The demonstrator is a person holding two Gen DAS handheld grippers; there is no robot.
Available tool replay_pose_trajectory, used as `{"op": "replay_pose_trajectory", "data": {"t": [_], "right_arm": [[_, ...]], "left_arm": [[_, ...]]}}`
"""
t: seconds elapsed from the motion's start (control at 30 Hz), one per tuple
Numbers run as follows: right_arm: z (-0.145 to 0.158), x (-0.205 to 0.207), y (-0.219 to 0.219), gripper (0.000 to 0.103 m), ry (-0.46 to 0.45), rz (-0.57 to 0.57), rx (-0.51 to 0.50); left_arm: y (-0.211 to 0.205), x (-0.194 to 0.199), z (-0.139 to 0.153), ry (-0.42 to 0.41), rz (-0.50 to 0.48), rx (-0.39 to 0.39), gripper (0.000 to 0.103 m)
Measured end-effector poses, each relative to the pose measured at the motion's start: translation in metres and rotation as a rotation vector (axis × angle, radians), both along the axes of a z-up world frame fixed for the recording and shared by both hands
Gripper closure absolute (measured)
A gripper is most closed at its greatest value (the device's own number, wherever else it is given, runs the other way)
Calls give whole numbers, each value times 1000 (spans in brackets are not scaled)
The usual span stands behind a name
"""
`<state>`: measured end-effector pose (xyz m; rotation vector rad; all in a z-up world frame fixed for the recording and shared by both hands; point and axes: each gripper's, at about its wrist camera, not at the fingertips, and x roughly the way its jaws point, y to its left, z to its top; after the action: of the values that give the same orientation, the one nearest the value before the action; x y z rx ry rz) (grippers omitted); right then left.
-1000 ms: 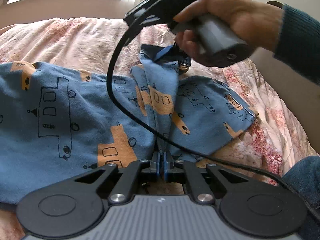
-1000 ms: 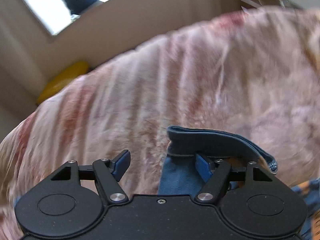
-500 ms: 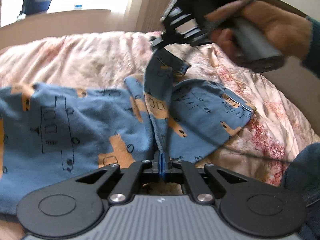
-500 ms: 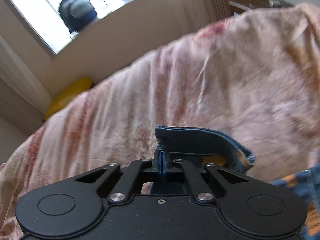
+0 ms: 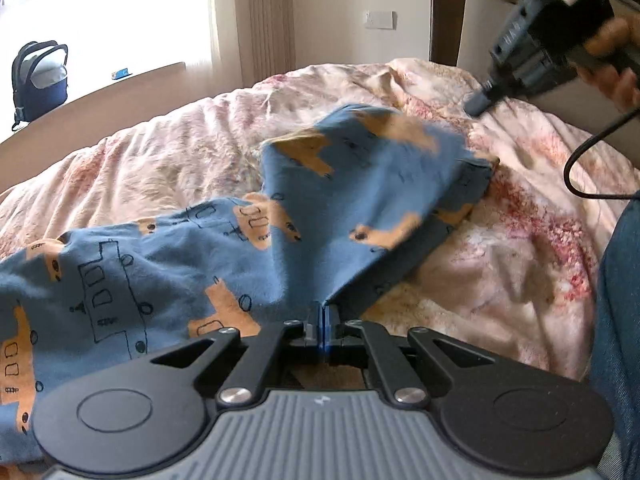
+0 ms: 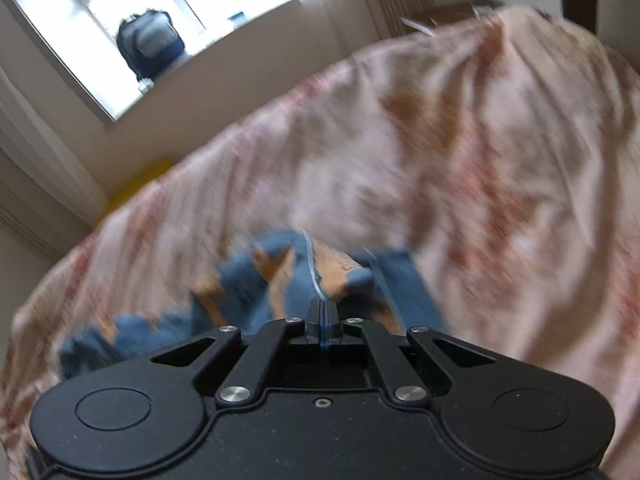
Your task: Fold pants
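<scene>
The pants [image 5: 168, 264] are blue with orange bus prints and lie on a pink flowered bedspread [image 5: 500, 264]. My left gripper [image 5: 322, 316] is shut on a fold of the pants near the front. My right gripper [image 6: 322, 312] is shut on the pants [image 6: 280, 280], holding an edge above the bedspread; its view is blurred. In the left wrist view the right gripper [image 5: 480, 100] is at the upper right, just beyond the lifted, spread fabric [image 5: 372, 184].
The bedspread [image 6: 440, 140] covers the whole bed. A wooden headboard [image 5: 444, 12] stands at the back right. A backpack [image 5: 38, 76] sits on a window ledge beyond the bed. A cable [image 5: 588, 160] hangs from the right gripper. My jeans-clad leg [image 5: 620, 320] is at right.
My right gripper shut on the pants edge, then swung it up and to the right, spreading the fabric between the two grippers. My left gripper stayed shut on its fold.
</scene>
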<state>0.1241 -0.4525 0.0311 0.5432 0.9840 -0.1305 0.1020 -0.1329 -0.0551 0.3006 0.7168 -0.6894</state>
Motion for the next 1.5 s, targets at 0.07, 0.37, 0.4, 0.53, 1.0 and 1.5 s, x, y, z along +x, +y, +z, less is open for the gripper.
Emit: {"op": "replay_pose_trajectory", "data": {"t": [0.07,0.37,0.4,0.53,1.0,1.5], "right_arm": [[-18,-6,-9,103,28,-1,31],[-55,-21,-22,64,-2,107,135],[-56,-23,-25,48,-21,122,159],[-70,-31,-42,28,-78,125,299],[-106,-27,-78,58,-123,-46,542],[-113,-26,-76,95,-143,-80,463]], "left_arm": [[0,-1,0,-3,-6,4,103],[15,24,20,196,-27,-92,48],[17,30,26,209,-14,-118,36],[-2,64,54,160,-20,-172,14],[-170,220,34,504,-132,-145,29],[-204,212,26,442,-102,-4,90]]}}
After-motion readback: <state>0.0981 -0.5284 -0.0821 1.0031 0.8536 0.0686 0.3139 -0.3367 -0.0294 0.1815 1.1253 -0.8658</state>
